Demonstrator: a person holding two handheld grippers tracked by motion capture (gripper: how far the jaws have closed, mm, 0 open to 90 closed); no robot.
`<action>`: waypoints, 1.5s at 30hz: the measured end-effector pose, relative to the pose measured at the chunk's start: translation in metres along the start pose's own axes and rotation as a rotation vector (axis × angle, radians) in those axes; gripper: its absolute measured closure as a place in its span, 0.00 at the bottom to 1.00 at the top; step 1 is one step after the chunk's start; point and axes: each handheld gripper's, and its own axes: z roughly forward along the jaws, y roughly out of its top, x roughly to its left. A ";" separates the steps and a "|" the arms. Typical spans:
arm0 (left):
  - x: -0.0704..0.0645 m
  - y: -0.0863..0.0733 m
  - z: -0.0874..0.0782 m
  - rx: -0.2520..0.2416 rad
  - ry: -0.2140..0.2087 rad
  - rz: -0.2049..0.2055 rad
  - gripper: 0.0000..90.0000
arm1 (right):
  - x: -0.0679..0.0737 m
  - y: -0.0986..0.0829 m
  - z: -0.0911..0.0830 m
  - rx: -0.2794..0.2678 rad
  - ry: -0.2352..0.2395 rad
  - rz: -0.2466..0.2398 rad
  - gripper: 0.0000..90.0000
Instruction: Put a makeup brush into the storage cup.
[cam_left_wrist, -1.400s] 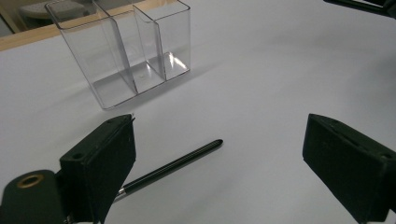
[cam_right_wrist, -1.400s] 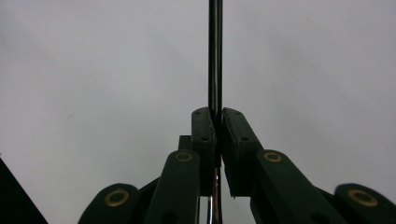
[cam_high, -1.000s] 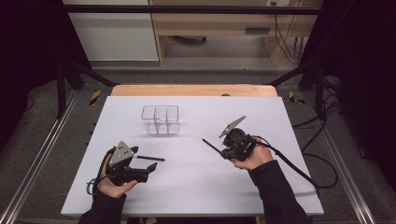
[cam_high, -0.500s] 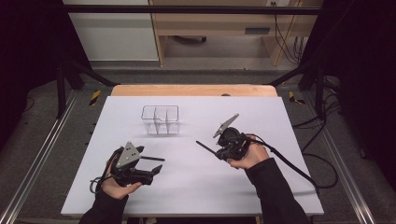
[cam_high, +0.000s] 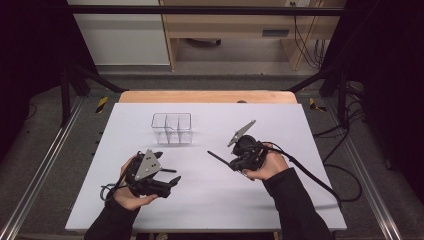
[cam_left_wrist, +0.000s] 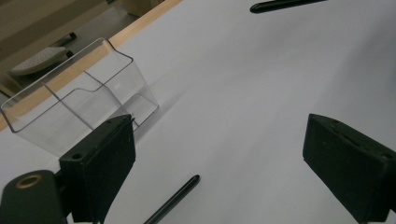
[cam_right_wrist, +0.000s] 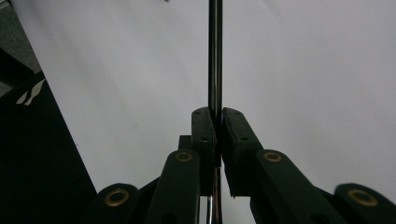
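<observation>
My right gripper (cam_high: 233, 163) is shut on a thin black pen (cam_high: 217, 158) that sticks out to the left above the white table (cam_high: 300, 200). In the right gripper view the jaws (cam_right_wrist: 218, 114) pinch the pen (cam_right_wrist: 215, 56), which runs straight up. My left gripper (cam_high: 173, 176) is open at the front left, jaws pointing right. A second black pen (cam_high: 168, 170) lies on the table beside its jaws. In the left gripper view my left gripper (cam_left_wrist: 224, 161) has its jaws wide apart, with that pen's tip (cam_left_wrist: 175, 198) low between them and the held pen (cam_left_wrist: 285, 4) at the top.
A clear plastic holder (cam_high: 172, 128) with several compartments stands empty at the back left of the table, close ahead of the left jaw in the left gripper view (cam_left_wrist: 79, 102). A wooden edge (cam_high: 205, 96) runs along the far side. Cables trail off to the right.
The right gripper has carried its pen a little to the left. The left gripper has shifted slightly right, toward the pen on the table.
</observation>
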 end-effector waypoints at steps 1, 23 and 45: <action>-0.001 0.001 0.001 0.003 -0.001 0.009 0.10 | 0.000 0.000 0.001 0.001 0.004 -0.003 0.93; -0.024 0.032 0.018 0.073 -0.026 0.230 0.10 | 0.005 0.003 0.005 0.015 0.044 -0.034 0.93; -0.043 0.042 0.030 0.104 -0.026 0.358 0.11 | 0.012 0.009 0.008 0.025 0.074 -0.058 0.93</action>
